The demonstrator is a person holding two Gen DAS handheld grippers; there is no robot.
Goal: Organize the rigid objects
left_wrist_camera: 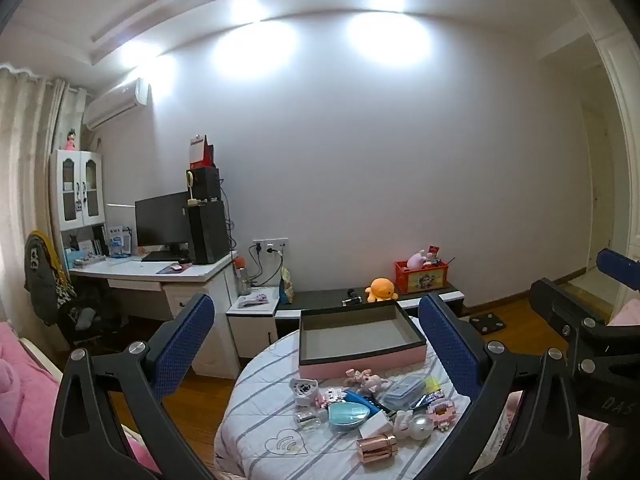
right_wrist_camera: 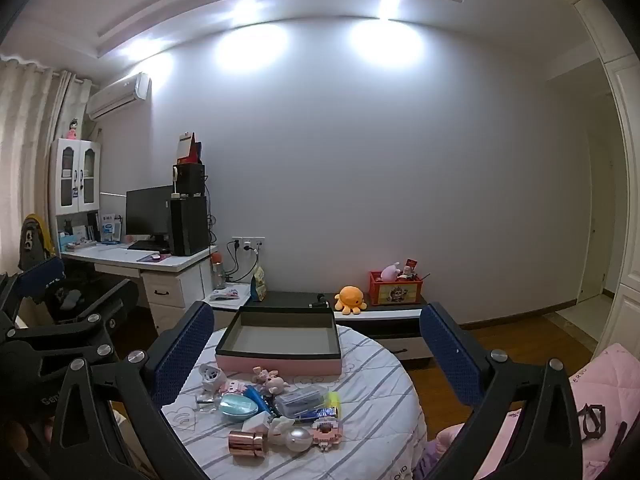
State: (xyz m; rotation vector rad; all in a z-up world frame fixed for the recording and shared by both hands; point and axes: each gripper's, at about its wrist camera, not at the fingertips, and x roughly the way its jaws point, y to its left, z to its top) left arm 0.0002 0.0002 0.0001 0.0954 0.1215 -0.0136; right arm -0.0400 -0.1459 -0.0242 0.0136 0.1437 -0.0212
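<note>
Left gripper (left_wrist_camera: 316,340) hovered level above the round table (left_wrist_camera: 256,432), jaws wide apart, nothing between them. Right gripper (right_wrist_camera: 316,344) the same, spread and empty. Judged best approach: drop toward one item at the heap's edge, close squarely across its width, lift clear before carrying.

Clutter heap (right_wrist_camera: 272,412) lay low, near the table's front, below and ahead of both jaw pairs, untouched. The pink tray (right_wrist_camera: 280,344) sat just behind the heap, empty, framed between the fingers.

Both wrist views looked nearly level past open fingers, left gripper (left_wrist_camera: 316,344) beside right gripper (right_wrist_camera: 316,350), sharing the round table (left_wrist_camera: 256,420) just ahead.
</note>
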